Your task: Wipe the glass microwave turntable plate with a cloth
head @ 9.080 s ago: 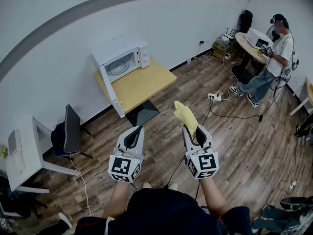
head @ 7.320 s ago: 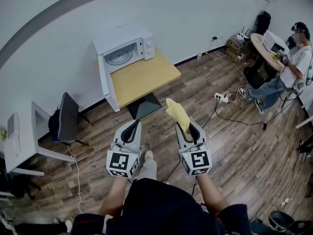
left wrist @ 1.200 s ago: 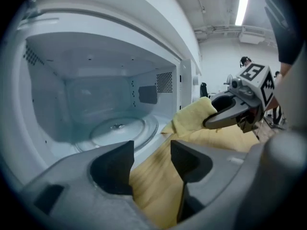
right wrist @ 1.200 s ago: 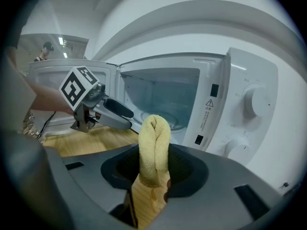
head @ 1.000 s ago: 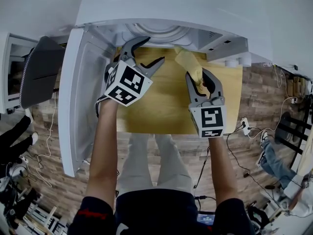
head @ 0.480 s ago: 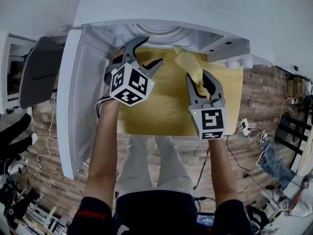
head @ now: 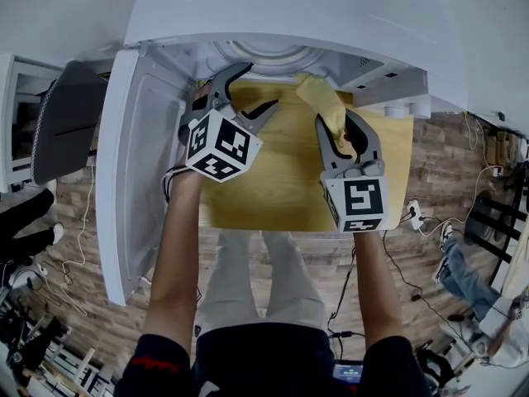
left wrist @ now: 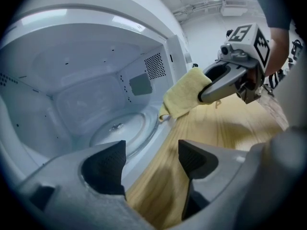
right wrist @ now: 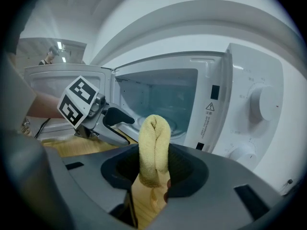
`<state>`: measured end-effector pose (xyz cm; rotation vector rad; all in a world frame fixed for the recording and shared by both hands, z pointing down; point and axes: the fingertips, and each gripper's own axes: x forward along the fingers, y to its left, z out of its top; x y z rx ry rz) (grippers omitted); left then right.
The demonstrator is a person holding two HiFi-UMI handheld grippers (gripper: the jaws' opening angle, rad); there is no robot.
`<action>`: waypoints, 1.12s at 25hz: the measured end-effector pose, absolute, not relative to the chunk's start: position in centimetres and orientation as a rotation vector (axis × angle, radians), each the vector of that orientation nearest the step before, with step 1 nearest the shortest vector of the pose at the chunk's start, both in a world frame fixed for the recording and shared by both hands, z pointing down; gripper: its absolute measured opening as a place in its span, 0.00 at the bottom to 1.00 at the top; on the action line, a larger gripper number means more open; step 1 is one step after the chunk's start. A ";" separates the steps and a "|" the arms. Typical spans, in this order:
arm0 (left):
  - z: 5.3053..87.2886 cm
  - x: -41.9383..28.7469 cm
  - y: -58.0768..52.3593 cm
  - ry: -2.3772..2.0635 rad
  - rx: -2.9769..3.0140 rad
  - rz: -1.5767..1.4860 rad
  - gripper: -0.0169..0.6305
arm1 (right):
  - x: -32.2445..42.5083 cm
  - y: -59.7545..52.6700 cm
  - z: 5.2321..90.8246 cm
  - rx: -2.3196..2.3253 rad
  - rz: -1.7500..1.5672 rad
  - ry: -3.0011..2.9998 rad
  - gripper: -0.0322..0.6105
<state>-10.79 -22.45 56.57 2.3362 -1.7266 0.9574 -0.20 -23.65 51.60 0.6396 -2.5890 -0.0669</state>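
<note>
The plate (left wrist: 120,128) is best lifted by its near rim with the left gripper (left wrist: 149,163) — just opened, empty — the right gripper (head: 337,126) being clenched on the cloth (right wrist: 154,143).

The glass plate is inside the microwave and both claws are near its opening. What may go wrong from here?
1. The left claw has just been opening its jaws, with nothing between them; a grip on the smooth rim of the glass plate may slip.
2. The right claw pinches only a fold of the yellow cloth; firm wiping may pull it out.
3. Both claws are close together at the microwave opening and may collide.
</note>
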 end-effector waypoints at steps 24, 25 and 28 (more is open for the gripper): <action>56.5 -11.2 -22.4 -1.759 2.365 0.894 0.55 | -9.1 -26.8 50.5 0.603 -0.250 -2.578 0.28; 56.4 -11.2 -22.4 -1.763 2.365 0.889 0.55 | -9.3 -27.0 50.6 0.603 -0.264 -2.571 0.28; 56.4 -11.4 -22.3 -1.766 2.363 0.871 0.55 | -10.0 -27.4 50.9 0.597 -0.274 -2.561 0.28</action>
